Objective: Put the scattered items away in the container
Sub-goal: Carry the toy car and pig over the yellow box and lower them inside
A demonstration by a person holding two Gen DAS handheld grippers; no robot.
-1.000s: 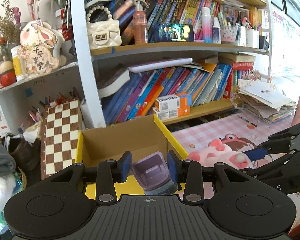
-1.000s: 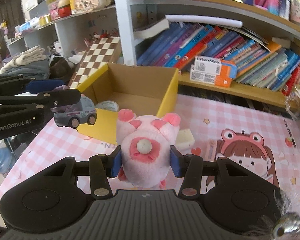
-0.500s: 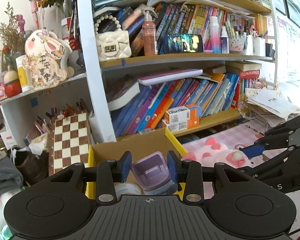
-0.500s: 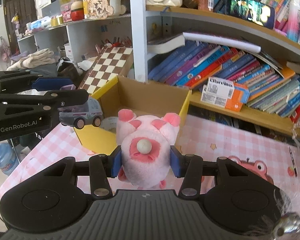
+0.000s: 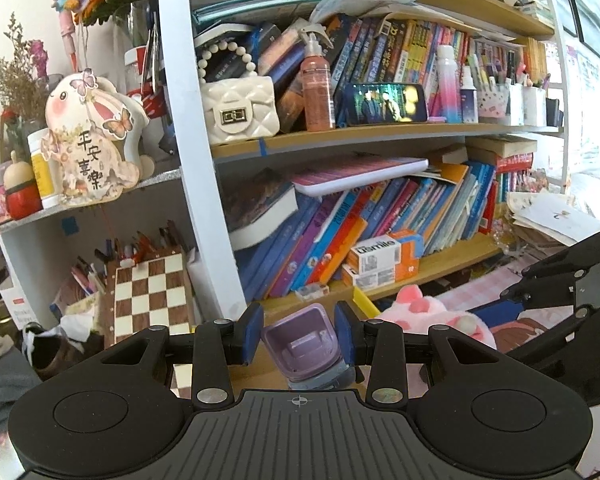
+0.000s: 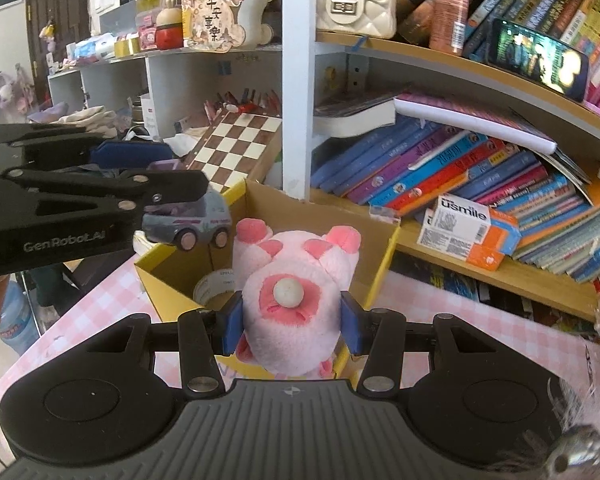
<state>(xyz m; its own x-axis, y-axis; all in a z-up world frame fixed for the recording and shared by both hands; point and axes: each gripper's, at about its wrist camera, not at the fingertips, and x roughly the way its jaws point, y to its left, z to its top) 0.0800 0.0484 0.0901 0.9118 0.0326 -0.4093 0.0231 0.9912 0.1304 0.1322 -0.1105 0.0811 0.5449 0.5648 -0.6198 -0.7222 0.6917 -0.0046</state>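
The left gripper clamps a glossy lilac plastic toy van, the right gripper squeezes a fuzzy pink plush pig, both above the open yellow-edged cardboard box.

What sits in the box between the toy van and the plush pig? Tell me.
A tape roll lies in the cardboard box, between the toy van and the plush pig; the right wrist view shows it.
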